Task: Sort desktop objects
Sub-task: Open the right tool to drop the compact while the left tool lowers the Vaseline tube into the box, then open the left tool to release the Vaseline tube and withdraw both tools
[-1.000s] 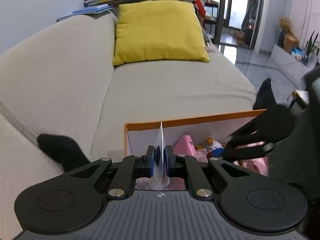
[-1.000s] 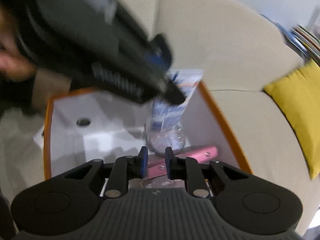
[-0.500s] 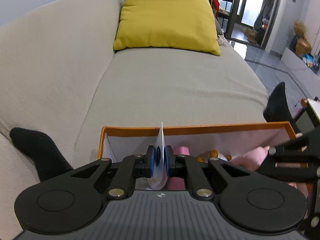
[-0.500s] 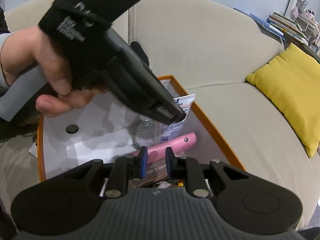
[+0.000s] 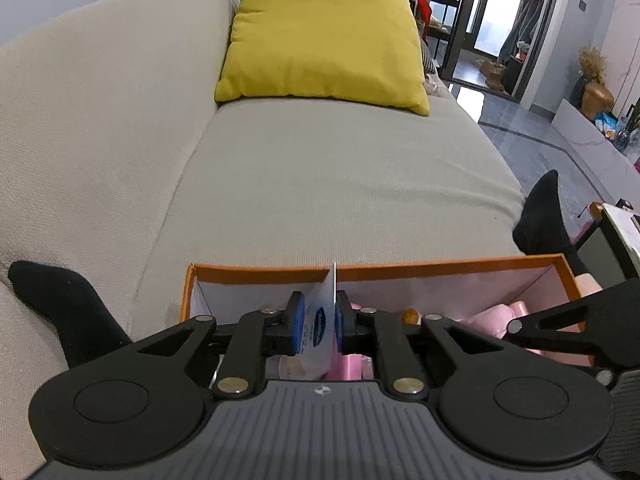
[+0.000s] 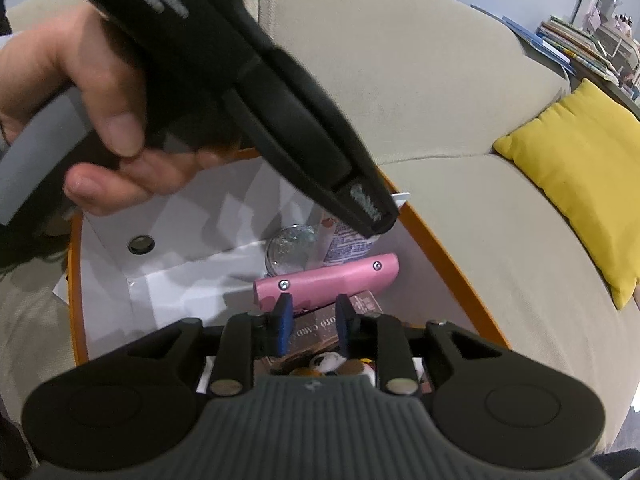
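My left gripper [image 5: 317,323] has carried the flat blue-and-white printed packet [image 5: 322,322] down into the far corner of the orange-rimmed white cardboard box [image 5: 400,269]; its jaws are opening, releasing it. My right gripper [image 6: 309,322] widens, empty, above the pink case [image 6: 332,282].

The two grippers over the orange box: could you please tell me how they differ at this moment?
The left gripper has a white printed tube between its opening jaws; the right gripper has nothing between its jaws, also opening. The left gripper's pads sit near the orange box's corner, over the tube; the right gripper's hover above a pink case and a card. Both point down into the box.
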`<control>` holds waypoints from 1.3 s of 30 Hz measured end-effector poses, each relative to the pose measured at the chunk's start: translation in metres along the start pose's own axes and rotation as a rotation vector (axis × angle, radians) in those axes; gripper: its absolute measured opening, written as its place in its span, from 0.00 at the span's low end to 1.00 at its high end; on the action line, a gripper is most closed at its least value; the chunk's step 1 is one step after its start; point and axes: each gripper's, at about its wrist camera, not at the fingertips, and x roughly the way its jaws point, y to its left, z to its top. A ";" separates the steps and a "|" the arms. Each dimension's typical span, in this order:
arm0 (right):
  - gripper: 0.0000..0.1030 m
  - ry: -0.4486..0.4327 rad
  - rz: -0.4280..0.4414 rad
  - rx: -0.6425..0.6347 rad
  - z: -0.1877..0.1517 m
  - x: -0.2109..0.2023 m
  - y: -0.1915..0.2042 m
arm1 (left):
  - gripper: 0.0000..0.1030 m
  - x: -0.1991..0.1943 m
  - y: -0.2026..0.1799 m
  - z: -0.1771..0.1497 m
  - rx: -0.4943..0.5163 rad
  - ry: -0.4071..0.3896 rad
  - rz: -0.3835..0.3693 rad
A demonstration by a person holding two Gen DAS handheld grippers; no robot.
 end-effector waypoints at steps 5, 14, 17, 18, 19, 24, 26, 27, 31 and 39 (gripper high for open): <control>0.26 0.028 -0.016 0.028 -0.001 0.003 -0.002 | 0.18 -0.010 0.002 0.000 -0.001 -0.015 0.001; 0.29 0.027 -0.055 0.067 -0.002 -0.018 0.006 | 0.19 -0.064 -0.006 -0.015 0.071 -0.066 0.020; 0.36 -0.006 -0.068 0.106 -0.003 -0.034 0.013 | 0.19 -0.097 -0.011 -0.030 0.122 -0.108 0.038; 0.38 -0.024 -0.073 0.122 -0.005 -0.040 0.016 | 0.19 -0.107 -0.012 -0.035 0.134 -0.120 0.044; 0.40 -0.043 -0.080 0.141 -0.006 -0.046 0.020 | 0.21 -0.118 -0.012 -0.041 0.144 -0.134 0.053; 0.42 -0.161 -0.097 0.218 -0.019 -0.081 0.047 | 0.26 -0.169 -0.006 -0.074 0.161 -0.187 0.090; 0.42 -0.202 -0.085 0.248 -0.023 -0.094 0.062 | 0.26 -0.184 -0.001 -0.088 0.138 -0.168 0.088; 0.42 -0.222 -0.065 0.261 -0.026 -0.099 0.069 | 0.26 -0.189 0.001 -0.094 0.126 -0.154 0.092; 0.42 -0.283 0.017 0.314 -0.039 -0.110 0.105 | 0.26 -0.195 0.004 -0.127 0.066 -0.081 0.135; 0.35 -0.243 0.054 0.359 -0.059 -0.068 0.159 | 0.27 -0.163 0.017 -0.179 -0.124 0.053 0.173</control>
